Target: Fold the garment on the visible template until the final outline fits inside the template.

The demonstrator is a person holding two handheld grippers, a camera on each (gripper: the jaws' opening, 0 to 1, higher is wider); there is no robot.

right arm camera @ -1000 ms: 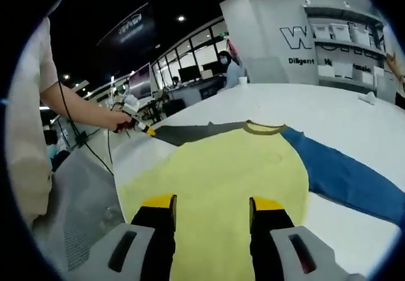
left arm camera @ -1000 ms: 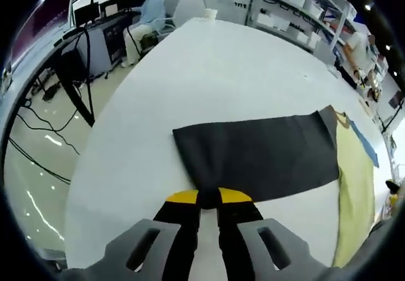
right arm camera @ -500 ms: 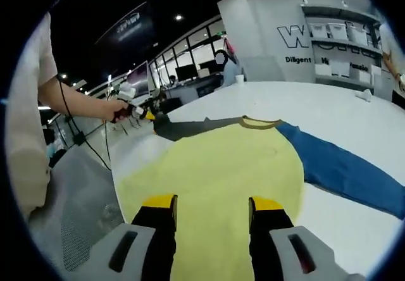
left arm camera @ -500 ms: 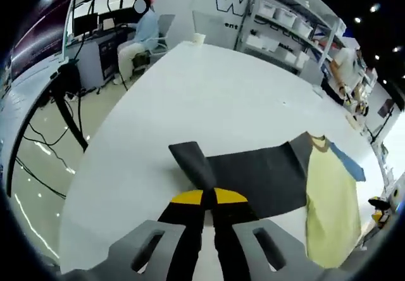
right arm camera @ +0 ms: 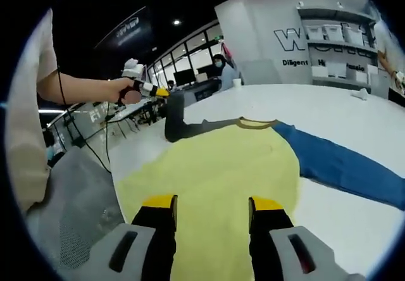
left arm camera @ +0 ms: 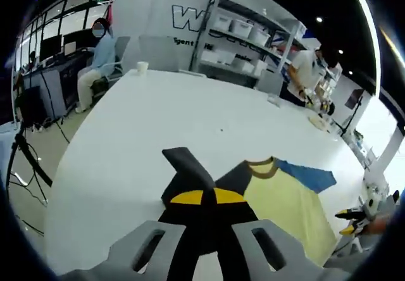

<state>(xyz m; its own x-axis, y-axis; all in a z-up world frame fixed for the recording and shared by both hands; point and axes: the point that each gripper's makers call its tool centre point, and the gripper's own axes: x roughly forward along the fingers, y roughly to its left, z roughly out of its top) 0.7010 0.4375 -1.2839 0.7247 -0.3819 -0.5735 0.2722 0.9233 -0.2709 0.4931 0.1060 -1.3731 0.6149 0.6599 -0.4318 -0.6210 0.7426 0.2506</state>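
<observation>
Left tool [left arm camera: 202,197] is closed on the dark sleeve [left arm camera: 190,167] of the garment [left arm camera: 285,199], jaws pinched together with cloth bunched between them. In the right gripper view that same tool [right arm camera: 161,92] holds the sleeve [right arm camera: 174,113] lifted off the tabletop [left arm camera: 126,123], hanging limp. The yellow body lies flat on the tabletop, collar [right arm camera: 256,124] away from the right tool and blue sleeve [right arm camera: 342,164] spread out to the right. Right tool [right arm camera: 205,208] hovers over the yellow body with jaws wide apart, holding nothing. No template outline is visible, possibly under the shirt, hard to say.

Cloth looks light, soft and floppy; it drapes and creases, so it will likely sag and slide on the smooth top. Best to grip at sleeve end or hem corner, pinching one layer.

Around: paper cup [left arm camera: 142,68] at the far tabletop edge, small white item [right arm camera: 367,95] on the far right, shelving [left arm camera: 247,34] with bins, seated person [left arm camera: 95,59] at a desk, another person [left arm camera: 307,72] standing. Nothing blocks the fold path.
</observation>
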